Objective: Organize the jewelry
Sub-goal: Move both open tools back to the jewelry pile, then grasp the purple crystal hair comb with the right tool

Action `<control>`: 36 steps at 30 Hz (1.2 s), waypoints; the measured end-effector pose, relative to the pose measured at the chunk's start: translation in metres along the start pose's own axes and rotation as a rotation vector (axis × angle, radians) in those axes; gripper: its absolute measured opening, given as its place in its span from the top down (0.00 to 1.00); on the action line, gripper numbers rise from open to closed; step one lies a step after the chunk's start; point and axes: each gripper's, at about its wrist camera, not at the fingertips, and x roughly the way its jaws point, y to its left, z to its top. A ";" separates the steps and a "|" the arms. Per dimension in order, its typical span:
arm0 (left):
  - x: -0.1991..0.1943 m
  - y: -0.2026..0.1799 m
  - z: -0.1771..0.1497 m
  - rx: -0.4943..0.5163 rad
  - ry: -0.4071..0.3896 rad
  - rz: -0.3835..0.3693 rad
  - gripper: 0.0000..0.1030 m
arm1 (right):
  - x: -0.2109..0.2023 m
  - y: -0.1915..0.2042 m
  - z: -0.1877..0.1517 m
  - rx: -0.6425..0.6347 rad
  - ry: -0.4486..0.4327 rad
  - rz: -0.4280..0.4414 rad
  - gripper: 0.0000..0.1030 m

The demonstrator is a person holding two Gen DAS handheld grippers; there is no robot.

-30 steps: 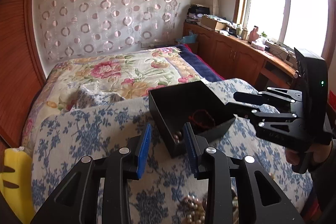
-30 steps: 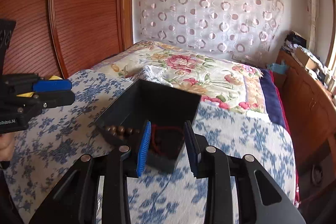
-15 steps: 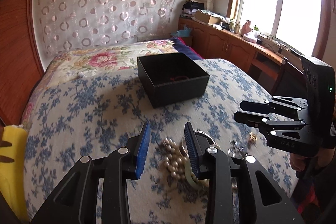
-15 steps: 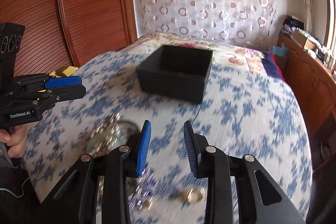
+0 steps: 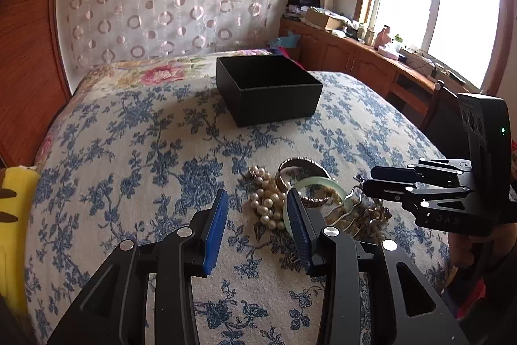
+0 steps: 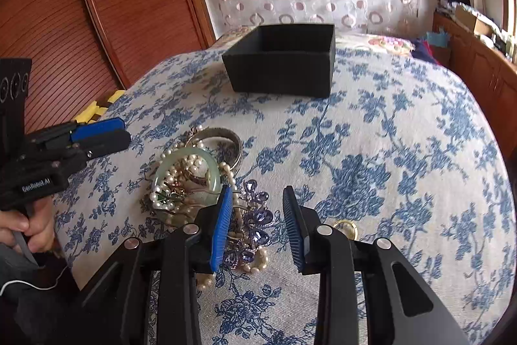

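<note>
While both jaws gape, jewelry pile (image 5: 303, 199) lies just ahead — untouched

White "GenRobot.AI" lettering on the side of my left gripper (image 6: 100, 138) seen from my right wrist view, faint embossed letters reading roughly "DAS" on my right gripper (image 5: 384, 183) body, nothing else I can read.
</note>
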 end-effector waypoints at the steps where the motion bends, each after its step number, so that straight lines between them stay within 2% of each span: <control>1: 0.002 -0.001 -0.001 -0.001 0.005 -0.003 0.65 | 0.003 -0.001 -0.001 0.011 0.007 0.011 0.66; 14: 0.009 -0.013 -0.006 0.019 0.026 -0.016 0.65 | 0.009 -0.016 -0.003 0.103 0.027 0.106 0.66; 17: 0.010 -0.013 -0.006 0.018 0.028 -0.017 0.65 | 0.008 -0.015 -0.003 0.098 0.032 0.118 0.73; 18: 0.011 -0.013 -0.007 0.019 0.027 -0.018 0.65 | 0.008 -0.013 -0.003 0.088 0.035 0.111 0.76; 23: 0.012 -0.014 -0.007 0.022 0.033 -0.021 0.65 | 0.006 -0.009 -0.002 0.050 0.031 0.077 0.77; 29: 0.016 -0.017 -0.009 0.029 0.045 -0.025 0.64 | -0.005 -0.008 0.002 -0.001 -0.003 -0.005 0.77; 36: 0.018 -0.024 -0.010 0.049 0.054 -0.035 0.53 | -0.026 -0.021 0.003 -0.035 -0.044 -0.101 0.78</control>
